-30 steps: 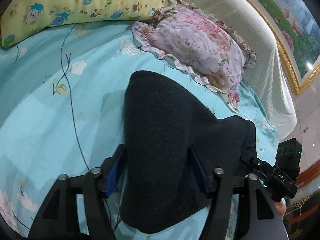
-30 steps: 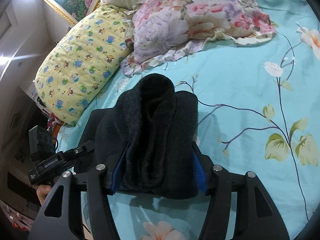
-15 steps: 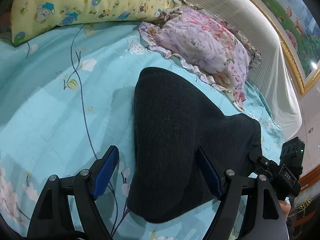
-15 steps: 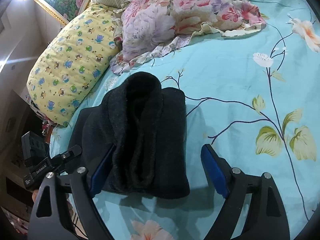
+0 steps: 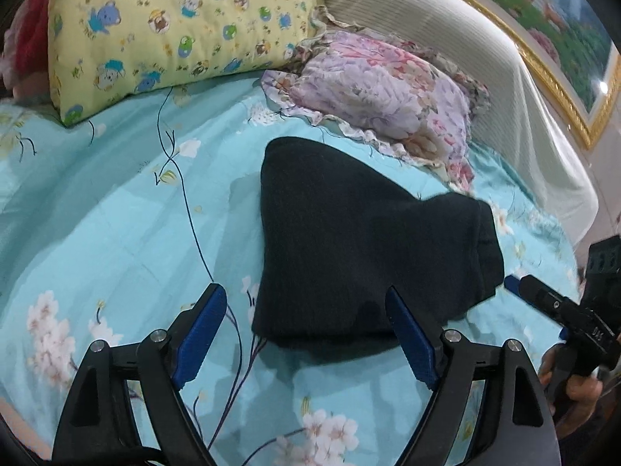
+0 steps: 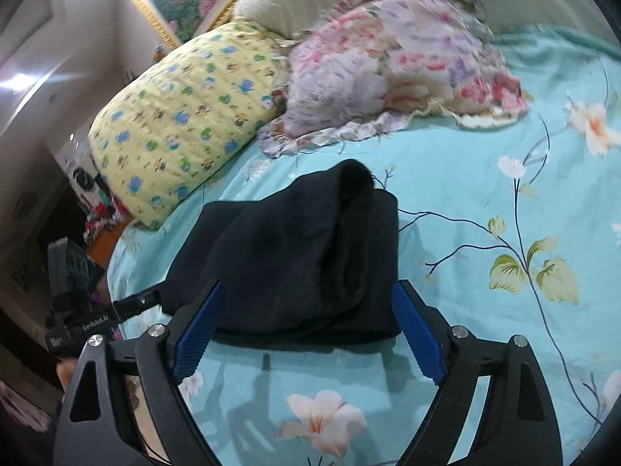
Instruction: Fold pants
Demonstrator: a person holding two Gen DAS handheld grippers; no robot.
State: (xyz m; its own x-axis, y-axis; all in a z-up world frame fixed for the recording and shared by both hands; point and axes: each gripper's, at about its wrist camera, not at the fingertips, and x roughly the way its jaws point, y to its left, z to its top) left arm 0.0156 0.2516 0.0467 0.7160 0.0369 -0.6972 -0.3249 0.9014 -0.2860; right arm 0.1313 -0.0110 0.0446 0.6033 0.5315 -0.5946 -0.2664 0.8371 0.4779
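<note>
Two pillows (image 5: 271,39) beyond folded pants (image 5: 349,240); left gripper (image 5: 306,334) opening, right gripper (image 6: 306,326) released.

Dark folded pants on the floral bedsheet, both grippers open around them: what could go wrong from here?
1. The dark folded pants bulge into a thick rolled hump rather than lying flat, so the fold may spring open.
2. The left gripper, jaws opening, has a blue fingertip beside the fabric edge; pulling away could snag it.
3. The right gripper straddles the pants' near edge and might drag the bundle across the turquoise floral bedsheet.
</note>
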